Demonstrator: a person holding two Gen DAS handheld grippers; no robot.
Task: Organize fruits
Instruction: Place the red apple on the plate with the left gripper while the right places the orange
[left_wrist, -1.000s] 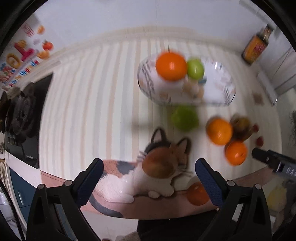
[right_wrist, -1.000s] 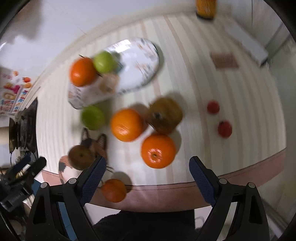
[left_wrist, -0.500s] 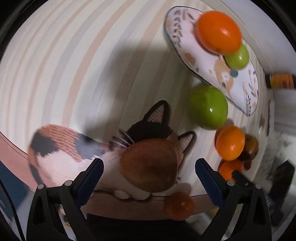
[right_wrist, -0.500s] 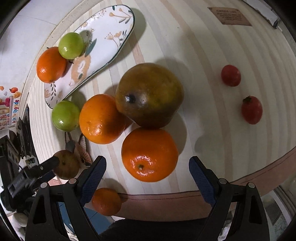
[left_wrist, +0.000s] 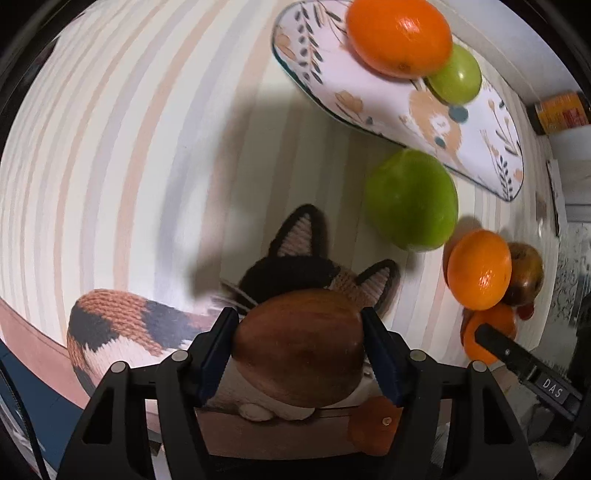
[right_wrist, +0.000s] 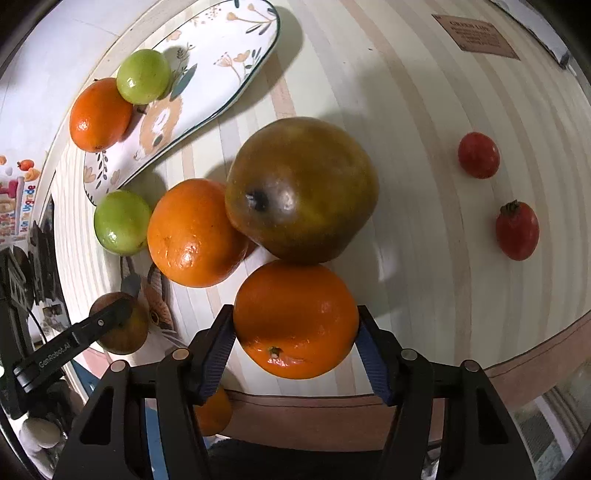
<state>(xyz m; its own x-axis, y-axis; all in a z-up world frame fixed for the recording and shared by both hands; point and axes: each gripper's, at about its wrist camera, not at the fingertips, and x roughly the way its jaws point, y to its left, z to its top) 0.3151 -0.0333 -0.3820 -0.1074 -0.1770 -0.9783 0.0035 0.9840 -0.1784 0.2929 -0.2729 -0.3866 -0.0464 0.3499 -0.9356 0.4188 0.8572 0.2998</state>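
A: What does each tool have?

B: The left tool (left_wrist: 299, 350) is closed on a brown pear (left_wrist: 299, 347), both pads pressed to its sides, over the knitted cat mat (left_wrist: 122, 332) at the near edge of the table (left_wrist: 110, 147). The right tool (right_wrist: 295, 332) is closed on an orange (right_wrist: 295, 319), gripped at its widest part, low over the table.

A: And beyond it?

B: Touching it behind are a second orange (right_wrist: 195, 232) and a big brown-green pear (right_wrist: 301, 188). A green fruit (right_wrist: 122, 223) sits just left of those, against the rim of the patterned plate (right_wrist: 229, 48).

A: What's on the plate?

B: One orange (right_wrist: 99, 114) and one green fruit (right_wrist: 144, 75), touching. To the right, well apart, lie two small red fruits (right_wrist: 478, 155).

A: The count?

B: Four large oranges, a smaller orange fruit (right_wrist: 212, 413) at the near table edge, two green fruits, two brown pears, two red ones.
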